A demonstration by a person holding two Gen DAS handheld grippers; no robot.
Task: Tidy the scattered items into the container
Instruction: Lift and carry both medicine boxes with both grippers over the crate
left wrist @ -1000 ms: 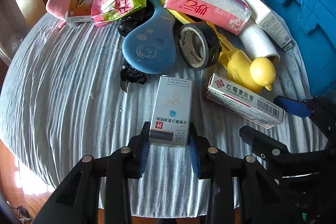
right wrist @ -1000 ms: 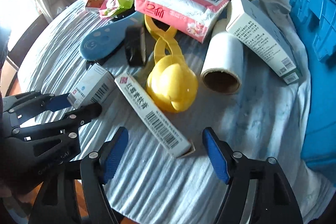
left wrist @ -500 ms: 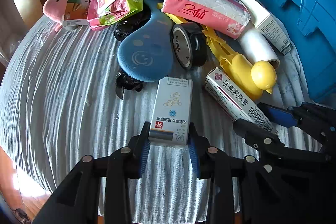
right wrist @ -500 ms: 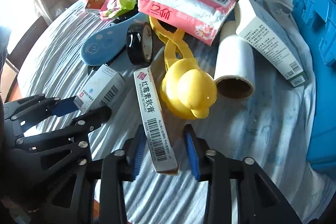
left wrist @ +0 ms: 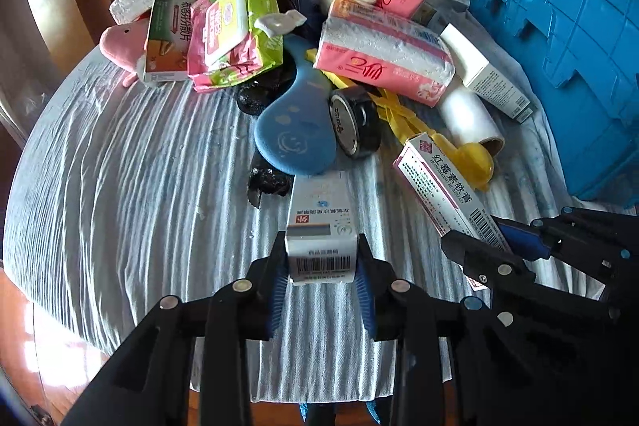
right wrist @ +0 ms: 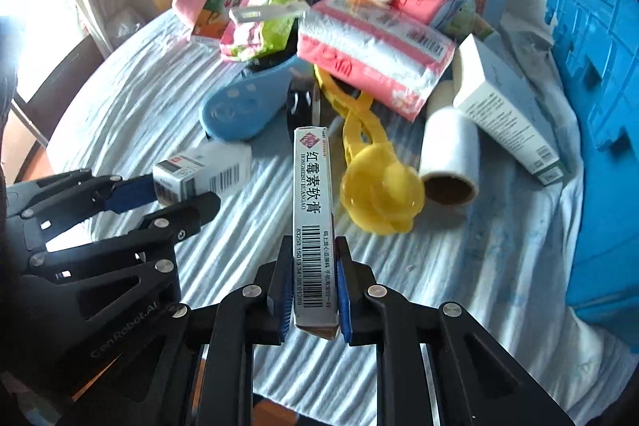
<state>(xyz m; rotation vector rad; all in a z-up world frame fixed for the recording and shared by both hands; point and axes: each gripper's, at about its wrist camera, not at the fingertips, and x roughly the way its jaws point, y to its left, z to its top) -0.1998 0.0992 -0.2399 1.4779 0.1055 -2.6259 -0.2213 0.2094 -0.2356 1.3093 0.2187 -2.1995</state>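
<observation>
Striped cloth [left wrist: 131, 186]: left gripper [left wrist: 321, 276] clamps medicine box [left wrist: 321, 226]; right gripper [right wrist: 311, 290] ointment carton [right wrist: 312, 210].

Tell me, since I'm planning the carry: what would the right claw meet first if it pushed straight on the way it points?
Probably the yellow plastic duck-shaped tongs, lying just past the long white ointment box that the right claw is shut on. The black tape roll sits further along. Depth is uncertain in this fisheye view.
</observation>
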